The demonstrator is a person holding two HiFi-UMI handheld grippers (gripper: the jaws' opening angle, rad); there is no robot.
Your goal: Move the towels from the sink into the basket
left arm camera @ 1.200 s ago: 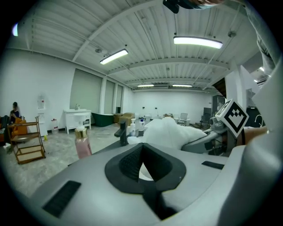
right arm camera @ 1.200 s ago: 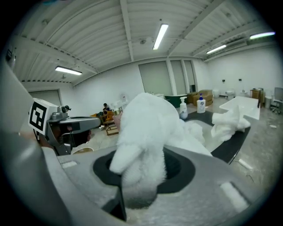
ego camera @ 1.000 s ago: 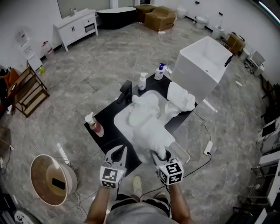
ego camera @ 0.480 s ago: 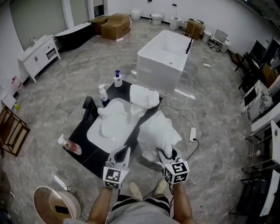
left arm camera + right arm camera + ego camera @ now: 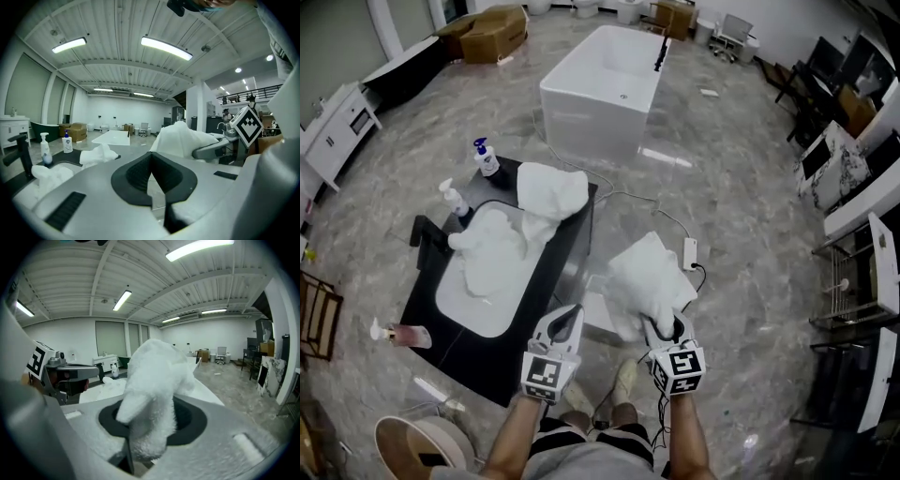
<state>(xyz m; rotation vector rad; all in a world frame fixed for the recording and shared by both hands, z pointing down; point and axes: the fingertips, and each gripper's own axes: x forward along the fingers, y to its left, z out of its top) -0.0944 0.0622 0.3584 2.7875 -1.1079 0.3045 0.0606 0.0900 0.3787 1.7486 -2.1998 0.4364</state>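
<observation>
A white towel point(image 5: 647, 281) hangs bunched from my right gripper point(image 5: 664, 325), which is shut on it, over the floor to the right of the black counter. In the right gripper view the towel point(image 5: 152, 380) fills the jaws. My left gripper point(image 5: 566, 317) is beside it, shut and holding nothing; its jaws point(image 5: 151, 157) meet in its own view. More white towels point(image 5: 487, 258) lie in the white sink point(image 5: 461, 314), and another towel point(image 5: 548, 192) sits on the counter's far corner. The round wicker basket point(image 5: 417, 448) stands at the lower left.
A black faucet point(image 5: 427, 234), two soap bottles point(image 5: 486, 155) and a pink bottle point(image 5: 403, 335) stand around the sink. A white bathtub point(image 5: 600, 80) is beyond. A power strip point(image 5: 690, 253) and cable lie on the floor near the held towel. Shelving lines the right side.
The right gripper lifted the towel out of the sink and carried it right, off the counter. The left gripper moved alongside. The view swung, so the sink now lies at the left.
</observation>
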